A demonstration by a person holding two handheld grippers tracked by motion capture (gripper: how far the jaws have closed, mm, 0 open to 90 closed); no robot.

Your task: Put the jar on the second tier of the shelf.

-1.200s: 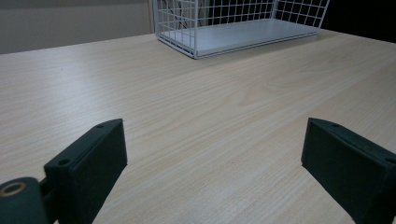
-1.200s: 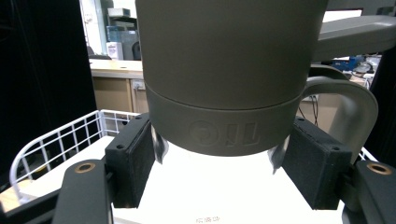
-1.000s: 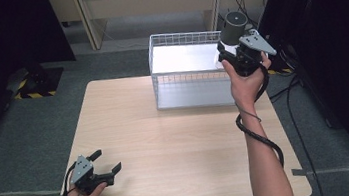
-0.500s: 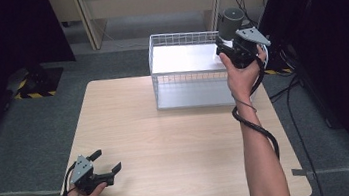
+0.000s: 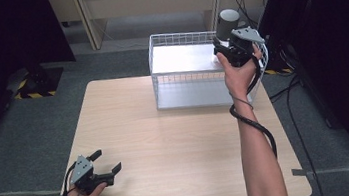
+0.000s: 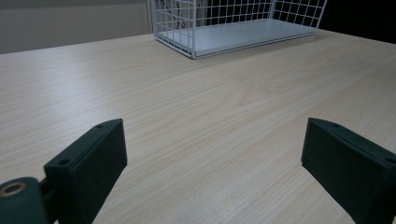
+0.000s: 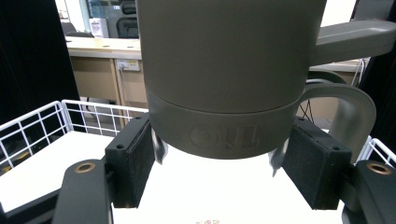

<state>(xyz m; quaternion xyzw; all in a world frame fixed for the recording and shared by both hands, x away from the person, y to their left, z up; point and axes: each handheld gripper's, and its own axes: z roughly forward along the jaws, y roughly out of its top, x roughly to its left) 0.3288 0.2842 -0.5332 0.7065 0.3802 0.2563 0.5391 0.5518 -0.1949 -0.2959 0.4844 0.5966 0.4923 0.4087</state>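
Two black pads of the right hand-held gripper (image 7: 219, 163) squeeze a grey mug (image 7: 233, 74) over the white wire basket (image 5: 179, 69); up close its handle shows. Left hand-held gripper (image 5: 101, 168) rests wide open, holding nothing, on the worktop (image 5: 178, 143).

Right hand-held gripper (image 5: 229, 46) with grey mug (image 5: 226, 22) shifted left over wire basket (image 5: 181, 84).

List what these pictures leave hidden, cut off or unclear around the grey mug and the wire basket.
- Mug: in the right gripper view the top edge cuts off its upper part; the mouth is unseen.
- Mug in the high view: the right hand-held gripper and its grey plate cover the lower part.
- Basket: in the left gripper view the top edge cuts off its upper rim.
- Embossed mark on the mug: too faint to read.
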